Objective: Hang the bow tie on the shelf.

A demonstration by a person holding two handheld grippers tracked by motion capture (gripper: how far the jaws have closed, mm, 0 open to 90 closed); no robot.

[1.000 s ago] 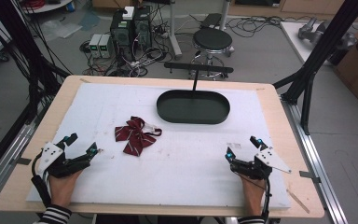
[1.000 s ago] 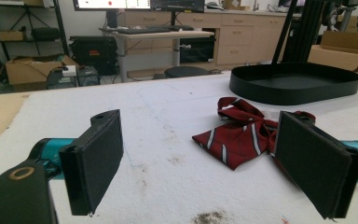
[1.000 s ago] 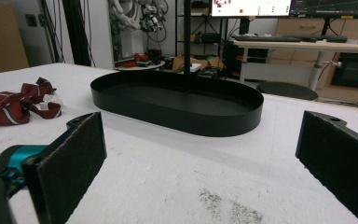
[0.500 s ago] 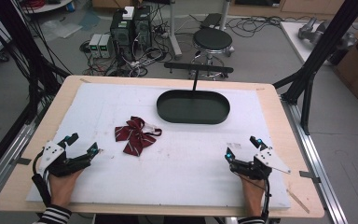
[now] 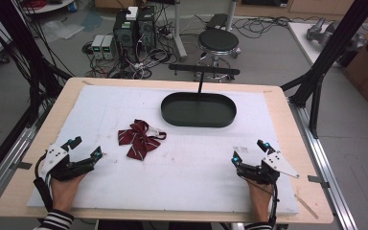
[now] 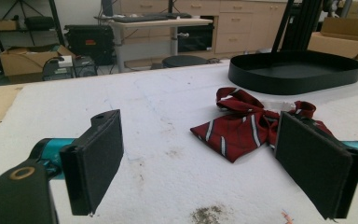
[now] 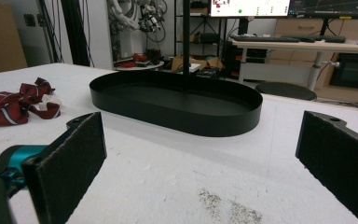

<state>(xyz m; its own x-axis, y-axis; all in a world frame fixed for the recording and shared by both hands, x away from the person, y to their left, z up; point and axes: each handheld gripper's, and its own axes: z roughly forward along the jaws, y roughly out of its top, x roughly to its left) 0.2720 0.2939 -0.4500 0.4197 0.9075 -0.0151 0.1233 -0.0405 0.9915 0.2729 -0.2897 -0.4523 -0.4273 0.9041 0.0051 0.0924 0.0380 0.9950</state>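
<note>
Nothing has moved; bow tie (image 6: 251,126) sits partly behind the left gripper (image 6: 214,163).

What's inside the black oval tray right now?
Nothing: the black oval tray shows a bare dark floor in the high view and the right gripper view. The near wall hides a thin strip of floor. The red striped bow tie lies outside on the white mat.

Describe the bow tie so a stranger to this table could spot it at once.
Start at the white mat covering the wooden table. Find the black oval tray near its far edge, then look nearer and to the left. The bow tie lies there, crumpled: the one soft thing, dark red with pale stripes.
</note>
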